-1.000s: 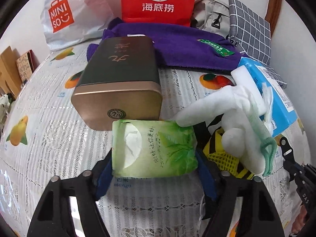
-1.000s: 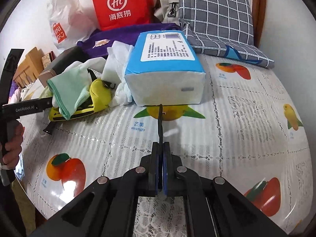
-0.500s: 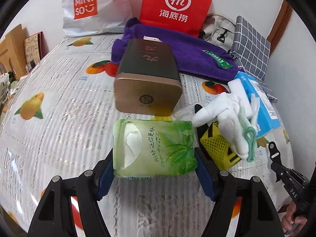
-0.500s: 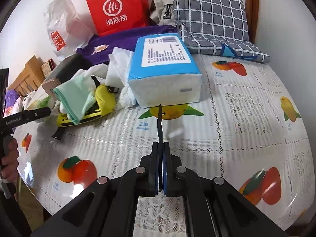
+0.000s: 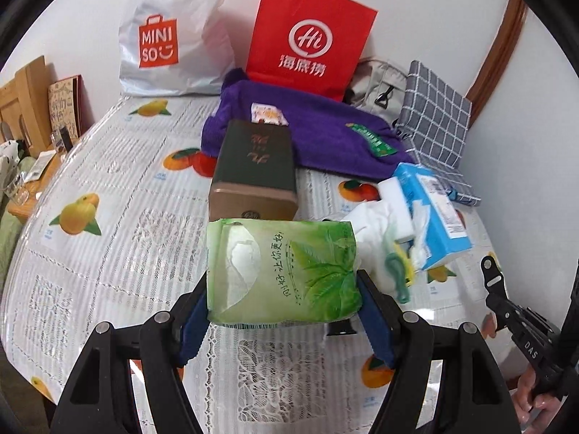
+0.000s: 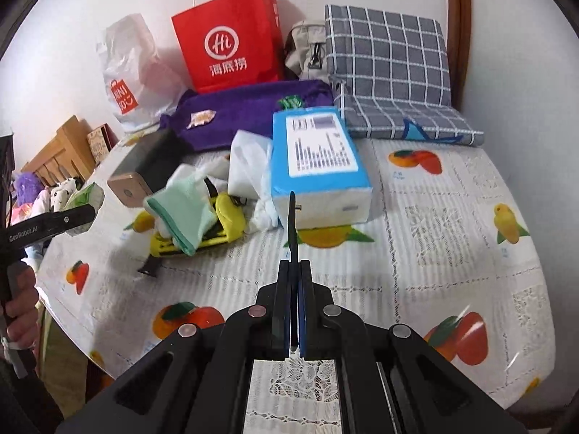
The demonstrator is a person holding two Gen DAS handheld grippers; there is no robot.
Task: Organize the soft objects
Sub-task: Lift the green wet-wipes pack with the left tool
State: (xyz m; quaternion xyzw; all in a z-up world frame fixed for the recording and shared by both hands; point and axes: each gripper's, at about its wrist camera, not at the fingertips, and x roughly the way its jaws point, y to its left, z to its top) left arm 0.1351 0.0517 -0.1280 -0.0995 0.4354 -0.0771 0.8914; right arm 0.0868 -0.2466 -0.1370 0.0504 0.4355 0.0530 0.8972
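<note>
Left claw (image 5: 284,302): both blue pads press the two short sides of a green tissue pack (image 5: 282,271), which it grasps clear above the worktop (image 5: 108,253), with its printed face towards the camera. Beyond the pack, on the fruit-patterned cloth, lies a dark tin box (image 5: 255,171); to its right a heap of white and mint cloths (image 5: 380,231) rests against a blue tissue pack (image 5: 434,213). Right claw (image 6: 295,325): clenched, pads pressed together, nothing visible between them; it hangs above bare cloth, near the blue pack (image 6: 318,166) but apart from it. A purple towel (image 6: 249,112) lies further back.
</note>
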